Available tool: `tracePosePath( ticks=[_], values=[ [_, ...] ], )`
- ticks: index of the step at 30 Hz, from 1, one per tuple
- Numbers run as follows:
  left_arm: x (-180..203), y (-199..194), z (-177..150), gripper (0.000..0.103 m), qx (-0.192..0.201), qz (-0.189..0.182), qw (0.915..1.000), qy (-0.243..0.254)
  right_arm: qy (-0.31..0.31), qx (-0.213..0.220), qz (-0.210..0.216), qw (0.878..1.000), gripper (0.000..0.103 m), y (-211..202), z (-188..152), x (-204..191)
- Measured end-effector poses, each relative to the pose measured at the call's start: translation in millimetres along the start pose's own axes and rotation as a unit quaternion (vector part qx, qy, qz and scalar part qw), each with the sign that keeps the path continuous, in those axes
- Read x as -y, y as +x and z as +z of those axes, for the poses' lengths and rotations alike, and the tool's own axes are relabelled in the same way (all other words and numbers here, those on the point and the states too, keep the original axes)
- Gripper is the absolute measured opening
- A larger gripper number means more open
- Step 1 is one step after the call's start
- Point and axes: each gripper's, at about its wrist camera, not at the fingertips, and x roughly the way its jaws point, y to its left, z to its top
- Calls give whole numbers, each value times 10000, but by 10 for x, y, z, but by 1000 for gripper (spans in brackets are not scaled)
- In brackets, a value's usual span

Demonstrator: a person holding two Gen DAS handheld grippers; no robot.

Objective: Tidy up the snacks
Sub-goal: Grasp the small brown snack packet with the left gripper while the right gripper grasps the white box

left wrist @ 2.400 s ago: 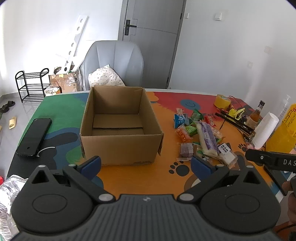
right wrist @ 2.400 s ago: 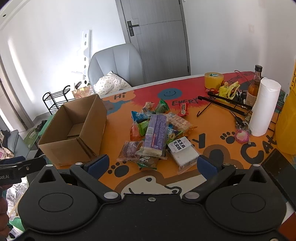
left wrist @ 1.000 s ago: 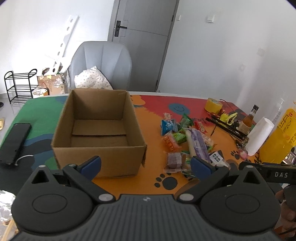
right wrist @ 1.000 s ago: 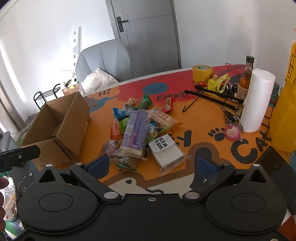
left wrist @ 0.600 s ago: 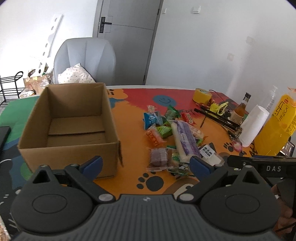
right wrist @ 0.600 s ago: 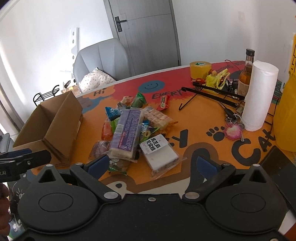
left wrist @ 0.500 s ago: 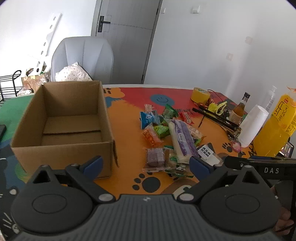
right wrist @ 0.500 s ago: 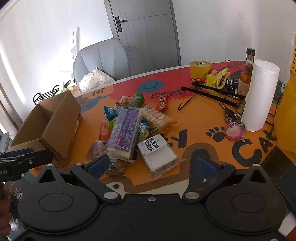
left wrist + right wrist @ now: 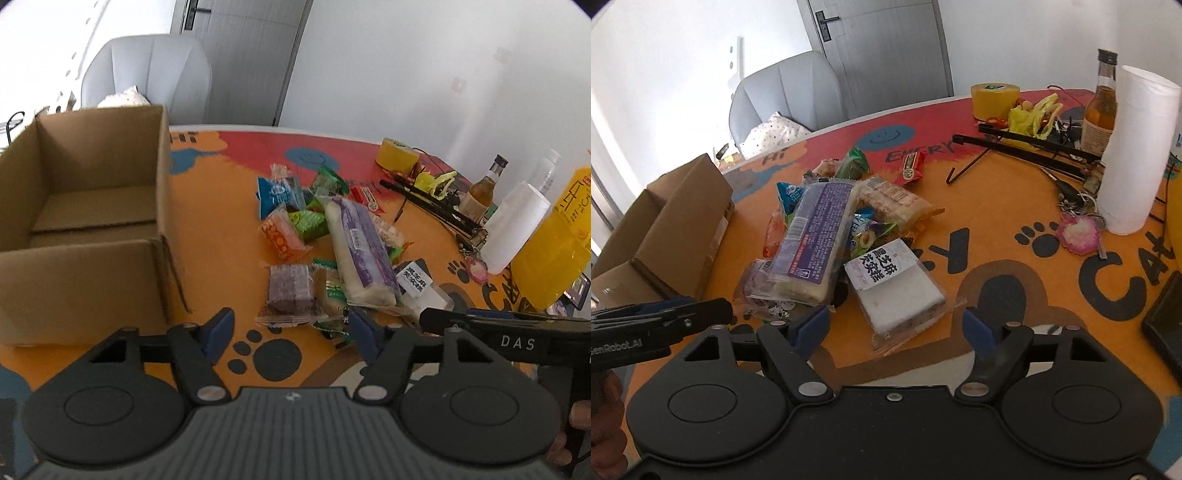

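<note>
A pile of wrapped snacks lies on the colourful table: a long purple pack, a dark purple cake pack, a white cake pack with black lettering, orange, green and blue packets, and a small red bar. An empty open cardboard box stands left of the pile. My left gripper is open just before the dark purple pack. My right gripper is open over the near end of the white cake pack.
At the right stand a white paper roll, a brown bottle, a yellow tape roll, black metal rods, keys with a pink charm and a big yellow bottle. A grey chair stands behind the table.
Both grippers have moved toward the snack pile, which now looks closer. The left view has swung right, so the box sits further left. Both stay open.
</note>
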Motion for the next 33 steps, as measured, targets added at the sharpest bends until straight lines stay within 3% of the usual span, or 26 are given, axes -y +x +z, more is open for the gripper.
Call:
tracePosePath(
  ticks=[19,24,27,28,30,33],
  values=[
    [39,465,83,58,62,165,9998,-52,-555,-94,-317,9979,78,379,163,-71],
    [29,478,68,53,148,108,9998,-66,-798,-104,-413,9959,66,390,121,-103],
    [56,457,58,42,168,41,9998,-62,-864,-83,-384,9955,60,358,95,-99],
    [67,453,58,34,180,62,9998,-57,-872,-76,-362,9955,56,345,83,-97],
    [62,470,49,32,74,63,9999,-83,-874,-54,-342,9956,47,303,62,-83],
    [69,437,24,31,89,49,9999,-59,-755,-64,-253,9968,47,255,41,-32]
  ],
)
